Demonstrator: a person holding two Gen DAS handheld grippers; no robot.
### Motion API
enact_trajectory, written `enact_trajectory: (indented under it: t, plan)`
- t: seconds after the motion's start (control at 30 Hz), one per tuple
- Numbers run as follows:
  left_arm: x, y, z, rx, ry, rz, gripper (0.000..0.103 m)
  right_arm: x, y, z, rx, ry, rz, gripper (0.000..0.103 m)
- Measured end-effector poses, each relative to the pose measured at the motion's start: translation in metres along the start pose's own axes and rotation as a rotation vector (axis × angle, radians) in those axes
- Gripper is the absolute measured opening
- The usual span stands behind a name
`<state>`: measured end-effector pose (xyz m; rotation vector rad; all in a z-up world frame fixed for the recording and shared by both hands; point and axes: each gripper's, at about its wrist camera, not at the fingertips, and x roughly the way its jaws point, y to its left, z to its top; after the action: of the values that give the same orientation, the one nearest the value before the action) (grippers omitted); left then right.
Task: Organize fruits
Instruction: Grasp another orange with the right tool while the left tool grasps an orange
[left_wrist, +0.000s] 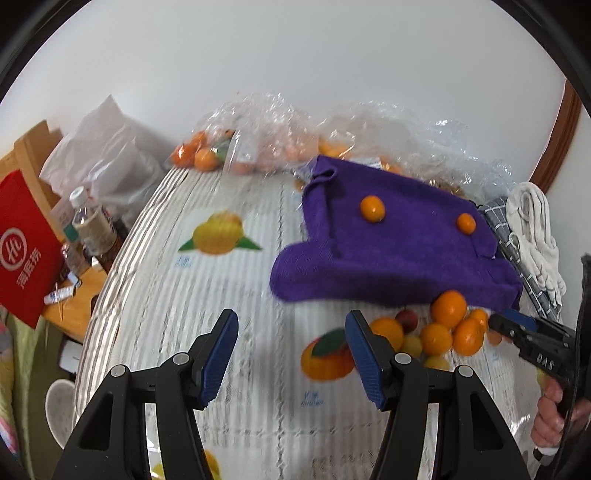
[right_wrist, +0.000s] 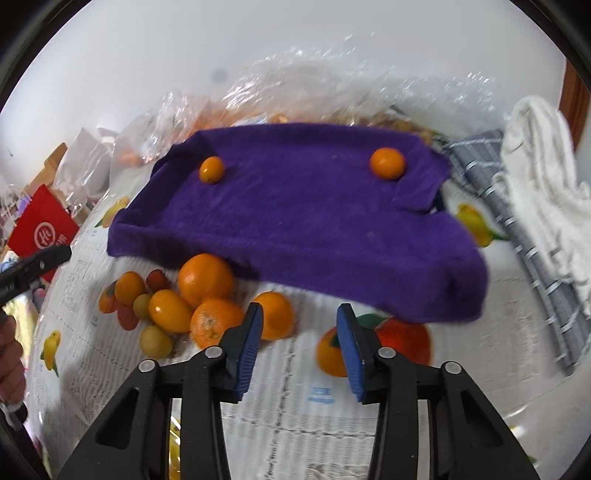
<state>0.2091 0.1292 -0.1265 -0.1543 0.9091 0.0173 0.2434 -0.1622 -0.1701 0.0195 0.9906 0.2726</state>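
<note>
Early days on this one, I'd say; only two small oranges sit on the purple towel (right_wrist: 295, 206), one (right_wrist: 211, 169) near its far left corner and the other (right_wrist: 387, 163) near its far right corner, well apart from each other; everything else is waiting.

The main pile of fruit (right_wrist: 184, 306) lies on the surface (right_wrist: 280, 413) just off the towel's near left edge; a big orange (right_wrist: 205, 278) sits right against that edge, maybe tucked a bit under it, with smaller oranges, a couple of yellowish ones and a reddish one bunched beside it; one orange (right_wrist: 275, 319) sits a little apart, towards the middle of the towel's near edge.

Beyond the towel's far edge there are clear plastic bags (left_wrist: 258, 129) with more orange fruit inside; can't tell if those count for the job.

The right gripper (right_wrist: 299, 345) hovers in front of the towel's near edge, jaws apart and holding nothing; the left gripper (left_wrist: 291, 354) is off the towel's near left corner, jaws also wide apart and empty.

So my guess is most of the sorting is left; the whole pile has to go somewhere.
</note>
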Motion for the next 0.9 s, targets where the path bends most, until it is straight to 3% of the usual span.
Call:
enact_trajectory:
  t: [0.27, 0.37, 0.7, 0.9]
  plan:
    - [0.004, 0.0, -0.011, -0.019, 0.021, -0.033, 0.058, 0.022, -0.007, 0.007, 0.099, 0.048, 0.101, 0.04]
    - [0.007, -0.005, -0.012, -0.008, 0.03, -0.038, 0.058, 0.025, -0.01, 0.008, 0.13, 0.06, 0.16, 0.029]
    - [0.033, -0.012, -0.025, 0.001, 0.092, -0.03, 0.058, -0.003, -0.031, -0.008, 0.054, 0.001, -0.029, 0.029]
    - [0.035, -0.009, -0.034, -0.005, 0.087, -0.02, 0.058, 0.0, -0.031, -0.024, -0.011, -0.011, -0.076, 0.034]
